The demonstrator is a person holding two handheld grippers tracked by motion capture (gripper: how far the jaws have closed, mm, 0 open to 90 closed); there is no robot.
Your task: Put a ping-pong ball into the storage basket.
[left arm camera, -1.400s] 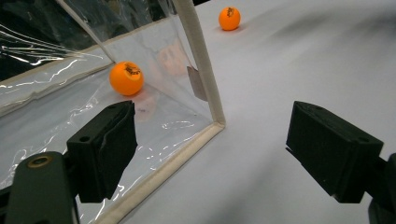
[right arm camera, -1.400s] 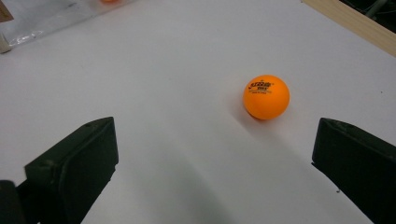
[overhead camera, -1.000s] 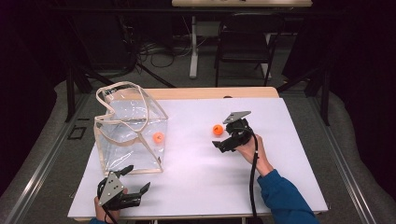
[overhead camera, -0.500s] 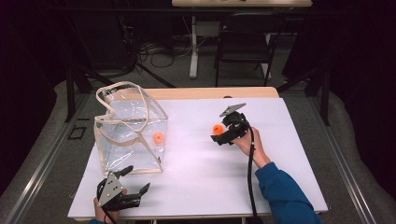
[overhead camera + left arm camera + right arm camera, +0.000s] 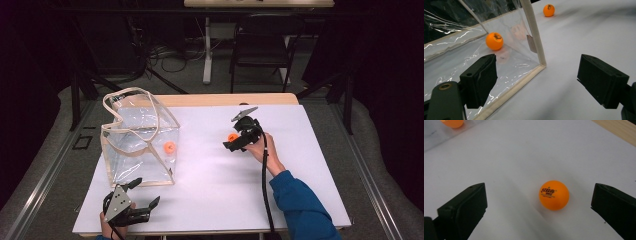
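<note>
Black jaws of the right tool (image 5: 539, 207) stand wide around the small orange table-tennis ball (image 5: 554, 195) lying loose on the white counter (image 5: 210, 190). Closing off-centre could squirt it away toward the clear plastic bag (image 5: 140, 145). The left tool (image 5: 544, 82) waits wide by the bag's corner.

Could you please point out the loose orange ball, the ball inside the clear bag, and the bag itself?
loose orange ball (image 5: 554, 195): right gripper view, centre.
ball inside the bag (image 5: 494, 41): left gripper view, centre.
clear bag (image 5: 116, 150): high view, front trim.
</note>
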